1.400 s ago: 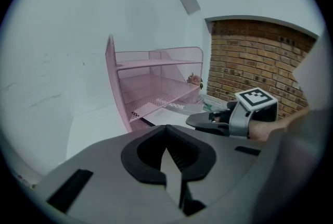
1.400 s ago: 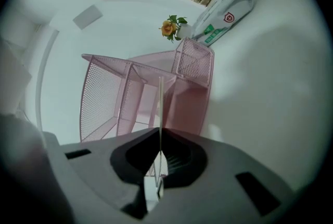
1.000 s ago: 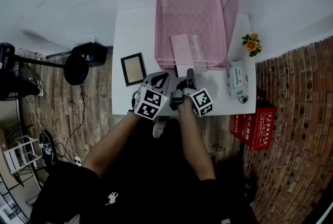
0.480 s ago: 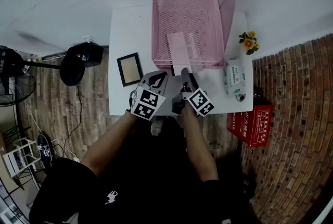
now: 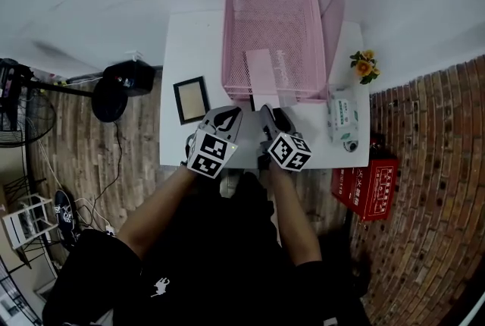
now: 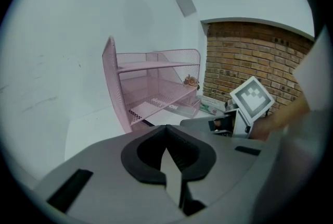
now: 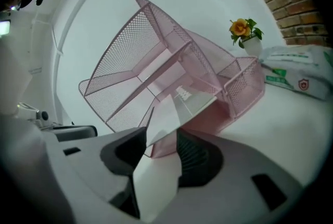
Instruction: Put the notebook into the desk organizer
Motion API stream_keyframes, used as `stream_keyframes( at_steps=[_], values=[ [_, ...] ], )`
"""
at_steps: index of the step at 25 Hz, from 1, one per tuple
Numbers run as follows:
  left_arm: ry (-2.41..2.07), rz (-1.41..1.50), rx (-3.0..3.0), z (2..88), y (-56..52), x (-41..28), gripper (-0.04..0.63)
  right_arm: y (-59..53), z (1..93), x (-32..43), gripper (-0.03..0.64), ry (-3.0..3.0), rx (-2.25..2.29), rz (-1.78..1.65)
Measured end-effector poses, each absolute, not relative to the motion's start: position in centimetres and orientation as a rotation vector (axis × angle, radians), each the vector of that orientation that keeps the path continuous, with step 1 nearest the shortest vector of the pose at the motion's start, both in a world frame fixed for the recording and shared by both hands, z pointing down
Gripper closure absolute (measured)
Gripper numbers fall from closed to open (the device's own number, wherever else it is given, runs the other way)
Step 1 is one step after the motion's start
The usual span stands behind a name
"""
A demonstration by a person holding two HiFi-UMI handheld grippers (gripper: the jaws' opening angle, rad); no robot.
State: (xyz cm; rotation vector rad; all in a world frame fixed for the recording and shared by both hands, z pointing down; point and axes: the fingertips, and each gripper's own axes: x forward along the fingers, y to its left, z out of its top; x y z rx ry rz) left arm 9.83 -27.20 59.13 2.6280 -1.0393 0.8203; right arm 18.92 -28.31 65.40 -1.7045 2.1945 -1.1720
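Observation:
The pink mesh desk organizer [image 5: 280,21] [image 6: 151,87] [image 7: 156,61] stands at the back of the white table [image 5: 189,44]. The pale notebook [image 5: 263,73] [image 7: 192,100] lies on its lowest shelf, with the near end sticking out at the front. My right gripper [image 5: 270,114] [image 7: 161,137] is just in front of it. Its jaws have just been opening and now stand open, with the notebook's near corner between them and the right pad clear of it. My left gripper [image 5: 229,117] [image 6: 165,132] rests beside it, pads together on nothing.
A dark picture frame [image 5: 192,100] lies left of the organizer. A pack of wipes [image 5: 342,116] [image 7: 296,74] and a small flower pot [image 5: 364,65] [image 7: 244,33] sit to the right. On the floor are a black lamp [image 5: 121,86] and a red box [image 5: 365,182].
The right gripper has rolled about its own axis and its jaws have opened off the notebook, which stays in the organizer. The left gripper has kept still.

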Motion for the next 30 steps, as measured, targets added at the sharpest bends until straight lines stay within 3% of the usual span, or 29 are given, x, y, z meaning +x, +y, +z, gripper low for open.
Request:
stream_keyframes(
  at_steps=[5,11,30],
  values=[
    [-1.08,0.843,2.605,59.1,-27.1,9.0,0.592,-28.5,65.1,19.2,0.521,2.102,-1.729,-1.181],
    [-1.101,0.832,2.607,58.7,-27.2,8.6,0.592,-29.4,64.6,19.4,0.569,1.969,-1.733,-1.201],
    [-1.141,0.837,2.589,58.3,-28.2,6.3,0.592,-33.7,63.4,17.4,0.572,2.138,-1.822,-1.036]
  ],
)
